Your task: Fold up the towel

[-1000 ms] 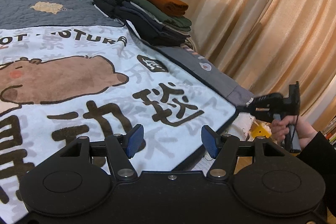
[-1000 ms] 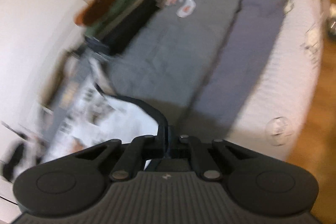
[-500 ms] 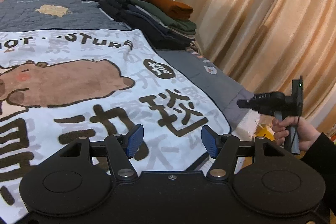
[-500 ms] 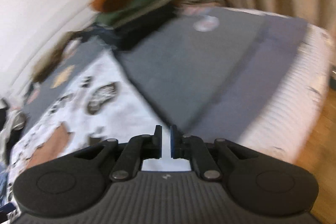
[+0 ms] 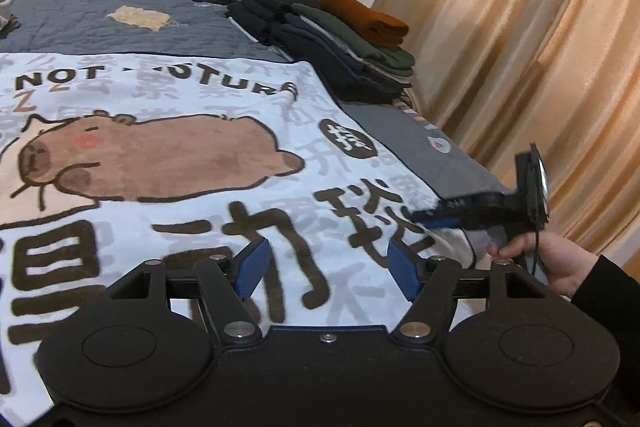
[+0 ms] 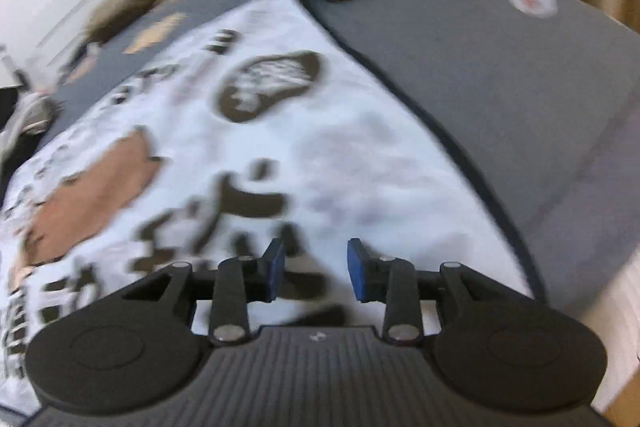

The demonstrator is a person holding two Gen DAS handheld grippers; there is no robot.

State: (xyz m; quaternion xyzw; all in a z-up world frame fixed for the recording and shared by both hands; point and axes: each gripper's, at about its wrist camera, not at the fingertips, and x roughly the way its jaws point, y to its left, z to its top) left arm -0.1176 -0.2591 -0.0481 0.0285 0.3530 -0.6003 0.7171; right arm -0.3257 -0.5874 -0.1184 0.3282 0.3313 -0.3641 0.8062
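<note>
While the left gripper (image 5: 324, 263) hangs with its blue pads well apart and nothing between them, the towel (image 5: 168, 187) lies just beyond its tips, spread flat on the bed (image 5: 120, 19) in a single layer. The right gripper (image 6: 316, 267) has just been opening; its jaws now stand at a moderate gap, empty, over the towel's near part, with the towel's dark-trimmed edge running off toward 2 o'clock in the blurred right wrist view. From the left wrist view that gripper shows at 3 o'clock, held in the person's hand (image 5: 556, 259) close to the towel's near corner; whether its tips touch the cloth I cannot tell.

Outward from there, the capybara print (image 5: 152, 155) sits at 10 o'clock and the lettering runs across 11 to 12 o'clock, all face up and smooth, no layer doubled over. The grey quilt shows past the towel's far edge, a stack of folded clothes (image 5: 344, 39) lies at 1 o'clock, and curtains (image 5: 520, 47) fill 2 o'clock.

By my reading the towel is laid out and flattened and neither gripper holds any cloth, so no fold is made. Every fold remains: taking two corners, carrying them over to the opposite edge, then folding again.
</note>
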